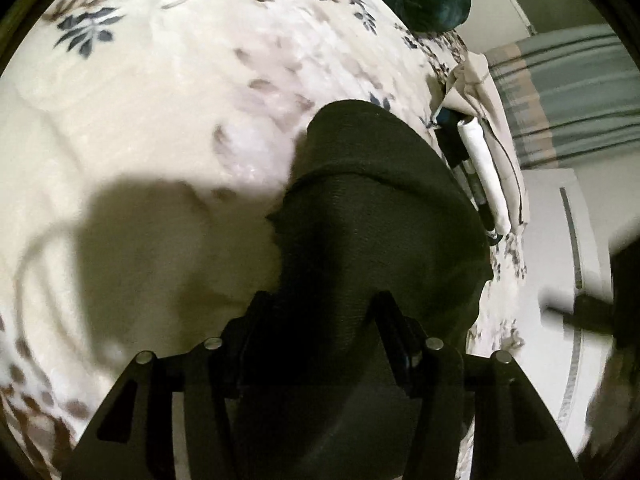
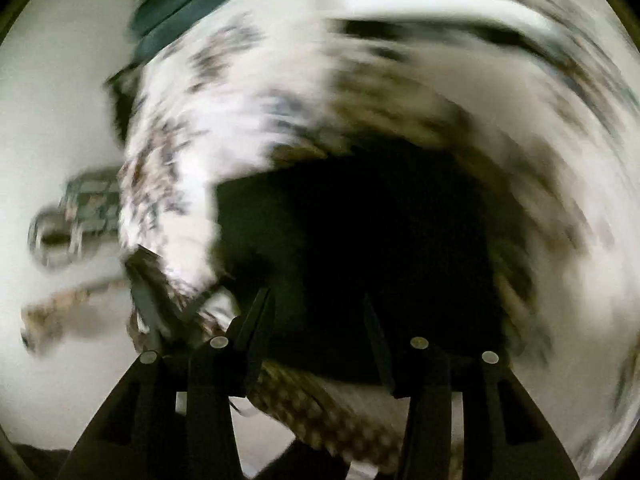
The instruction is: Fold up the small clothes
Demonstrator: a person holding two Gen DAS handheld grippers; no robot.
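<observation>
dark garment (image 1: 380,216) lies between left gripper (image 1: 320,316) fingers (floral blanket (image 1: 160,80) beneath).

Your right wrist view is smeared by motion blur; the dark garment (image 2: 360,240) there is perhaps between the fingers. In your left view, the garment's lower end runs off the bottom edge.

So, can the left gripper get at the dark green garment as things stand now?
Probably yes: the dark green garment already lies between the left gripper's fingers, on the floral blanket, with nothing in between.
</observation>
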